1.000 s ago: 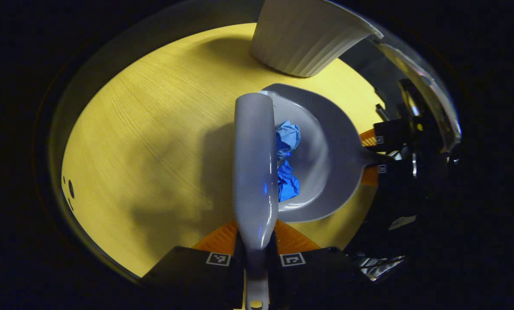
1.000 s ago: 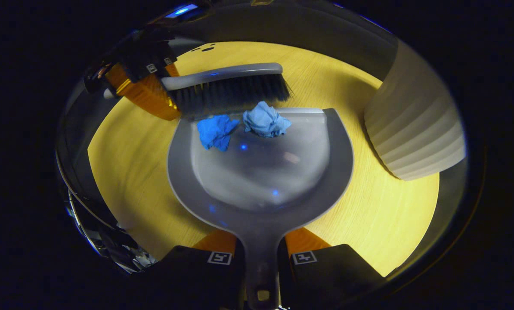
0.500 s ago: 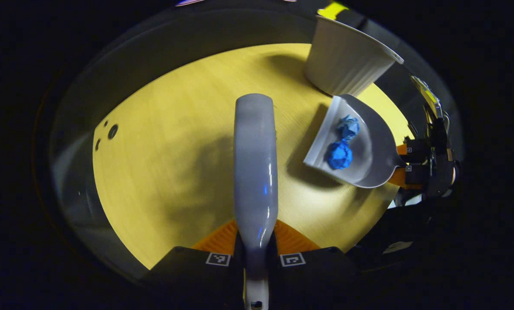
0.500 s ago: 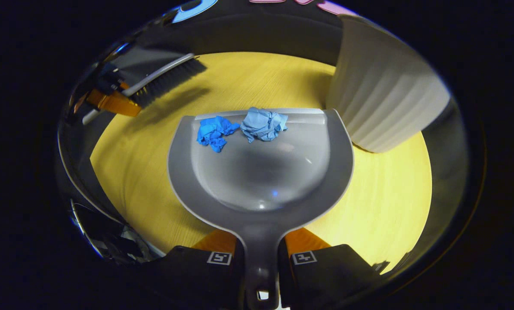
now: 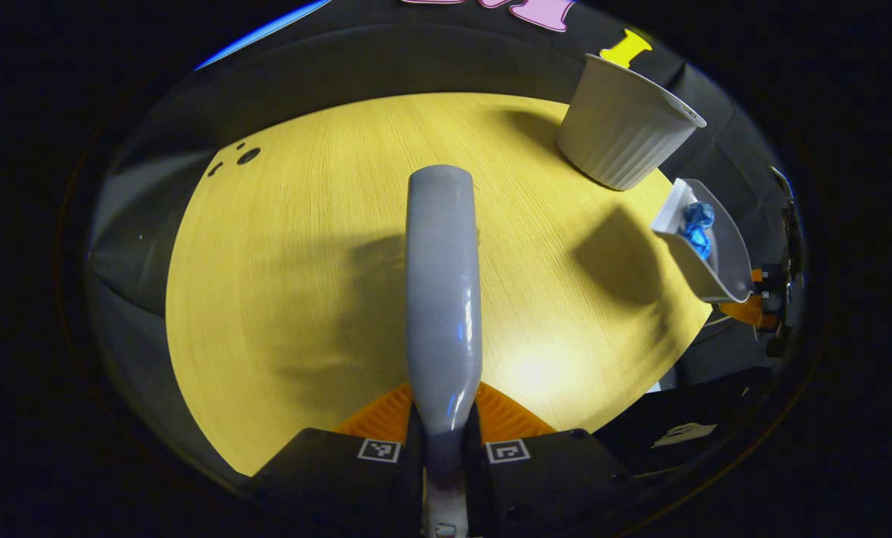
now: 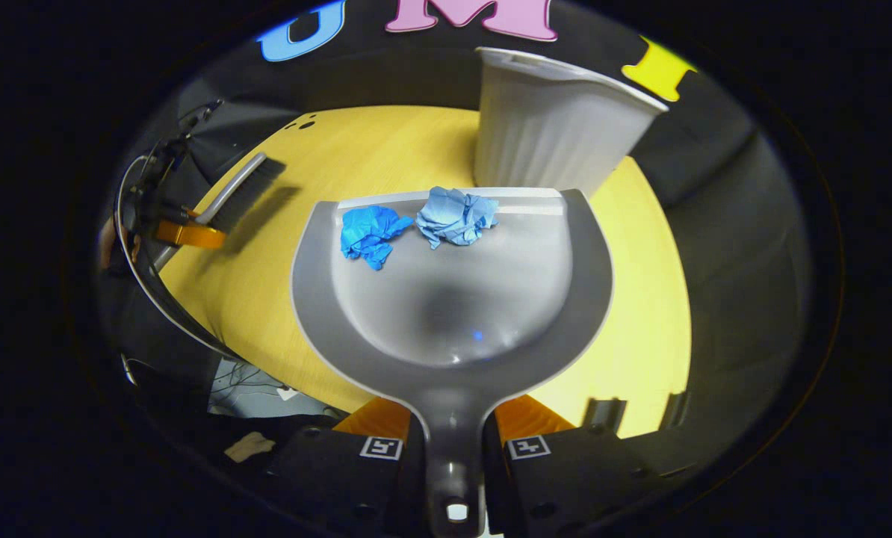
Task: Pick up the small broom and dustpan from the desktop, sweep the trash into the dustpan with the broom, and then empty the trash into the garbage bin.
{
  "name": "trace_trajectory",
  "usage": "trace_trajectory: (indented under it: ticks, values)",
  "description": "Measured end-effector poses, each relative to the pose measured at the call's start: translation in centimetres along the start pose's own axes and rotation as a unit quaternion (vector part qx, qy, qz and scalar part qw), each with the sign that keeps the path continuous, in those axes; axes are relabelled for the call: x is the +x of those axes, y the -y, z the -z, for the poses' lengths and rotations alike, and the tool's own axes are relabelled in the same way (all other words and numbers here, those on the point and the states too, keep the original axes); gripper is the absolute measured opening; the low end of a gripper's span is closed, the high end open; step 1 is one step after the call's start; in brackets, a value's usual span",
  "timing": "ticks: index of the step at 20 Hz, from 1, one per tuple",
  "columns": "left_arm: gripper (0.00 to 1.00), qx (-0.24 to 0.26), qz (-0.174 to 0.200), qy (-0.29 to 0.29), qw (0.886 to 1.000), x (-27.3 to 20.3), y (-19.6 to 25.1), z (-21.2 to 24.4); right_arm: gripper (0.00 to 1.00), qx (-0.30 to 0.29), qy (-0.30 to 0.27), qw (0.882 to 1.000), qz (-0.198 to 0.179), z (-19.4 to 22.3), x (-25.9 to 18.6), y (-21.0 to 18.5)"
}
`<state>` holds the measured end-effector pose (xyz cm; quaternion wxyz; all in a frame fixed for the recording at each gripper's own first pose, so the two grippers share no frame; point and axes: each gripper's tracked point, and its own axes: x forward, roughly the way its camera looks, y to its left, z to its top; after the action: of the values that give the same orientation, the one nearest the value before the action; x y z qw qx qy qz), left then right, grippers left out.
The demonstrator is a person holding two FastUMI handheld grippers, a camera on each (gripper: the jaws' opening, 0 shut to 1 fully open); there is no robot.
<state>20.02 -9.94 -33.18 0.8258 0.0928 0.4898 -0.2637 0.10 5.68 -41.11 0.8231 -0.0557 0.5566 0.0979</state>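
**A:** So where's the dustpan [image 6: 446,299] sitting now? A second ago it was flat on the table [image 5: 304,261] with the broom [image 5: 443,291] brushing right at its lip.

**B:** It's riding up in the air now, clear of the wood, with its front edge pointing at the white ribbed garbage bin [image 6: 554,134]. The right gripper [image 6: 453,448] is clamping its handle between both fingers. Both paper wads, the dark blue one [image 6: 370,233] and the pale blue one [image 6: 455,217], are staying put just inside the lip, touching each other.

**A:** And the broom?

**B:** It's pulling well away to the side now. The left gripper [image 5: 443,448] is squeezing its handle tight, with the grey back running straight out over the table.

**A:** Room to move?

**B:** Loads. The bin is standing upright near the far table edge, and in the left gripper view the dustpan is hanging past the table's right edge, casting a shadow on the wood. There's open wood all around.

**A:** Any labels?

**B:** Just square black-and-white marker tags on the gripper fingers, nothing readable.
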Motion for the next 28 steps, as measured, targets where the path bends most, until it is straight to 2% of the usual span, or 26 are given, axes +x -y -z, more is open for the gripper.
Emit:
trace_trajectory:
  ticks: [3, 4, 5, 6, 13, 15, 19, 20, 21, 22, 25, 27, 28]
  values:
    - [0.3, -0.005, 0.002, -0.014, 1.0, 1.7, -1.0, -0.6, 0.36, 0.031, 0.01, 0.999, 0.013, 0.3, -0.1, -0.2]
    - [0.27, -0.003, 0.0, -0.017, 1.0, 2.3, -0.8, -1.0, 0.36, 0.039, 0.012, 0.999, 0.019, 0.4, 0.1, -0.4]
    - [0.31, 0.0, -0.005, -0.021, 1.0, 2.9, -0.7, -1.4, 0.36, 0.043, 0.015, 0.999, 0.028, 0.3, 0.0, -0.5]
    - [0.27, 0.003, -0.008, -0.021, 1.0, 2.9, 0.2, -1.3, 0.36, 0.044, 0.021, 0.998, 0.039, 0.4, 0.0, -0.6]
    - [0.27, -0.028, -0.011, -0.033, 0.999, 2.4, 0.5, -2.0, 0.36, 0.03, 0.06, 0.989, 0.13, -1.7, 0.1, 1.2]
    - [0.27, -0.042, -0.006, -0.038, 0.998, 2.7, 0.6, -1.2, 0.36, 0.019, 0.076, 0.985, 0.156, -3.2, 0.8, 2.9]
    - [0.28, -0.054, -0.015, -0.052, 0.997, 2.7, 0.4, 1.6, 0.36, 0.006, 0.097, 0.978, 0.182, -6.0, 1.4, 3.9]
    - [0.27, -0.056, -0.018, -0.055, 0.997, 2.7, 0.4, 2.2, 0.31, -0.003, 0.104, 0.976, 0.19, -6.8, 1.3, 4.6]
    - [0.27, -0.059, -0.02, -0.057, 0.996, 2.7, 0.4, 2.5, 0.36, -0.013, 0.11, 0.973, 0.2, -7.7, 1.6, 5.1]
    - [0.28, -0.064, -0.02, -0.058, 0.996, 2.5, 0.4, 3.1, 0.36, -0.022, 0.116, 0.971, 0.208, -8.2, 0.8, 5.7]
    - [0.3, -0.085, -0.011, -0.056, 0.995, 2.0, 0.8, 4.1, 0.36, -0.033, 0.129, 0.968, 0.214, -13.1, 1.2, 7.2]
    - [0.27, -0.094, -0.015, -0.053, 0.994, 1.7, 0.8, 4.6, 0.36, -0.058, 0.13, 0.963, 0.227, -16.0, 2.2, 7.9]
    - [0.31, -0.099, -0.017, -0.052, 0.994, 1.8, 0.9, 4.7, 0.36, -0.069, 0.13, 0.962, 0.23, -17.1, 2.7, 7.9]
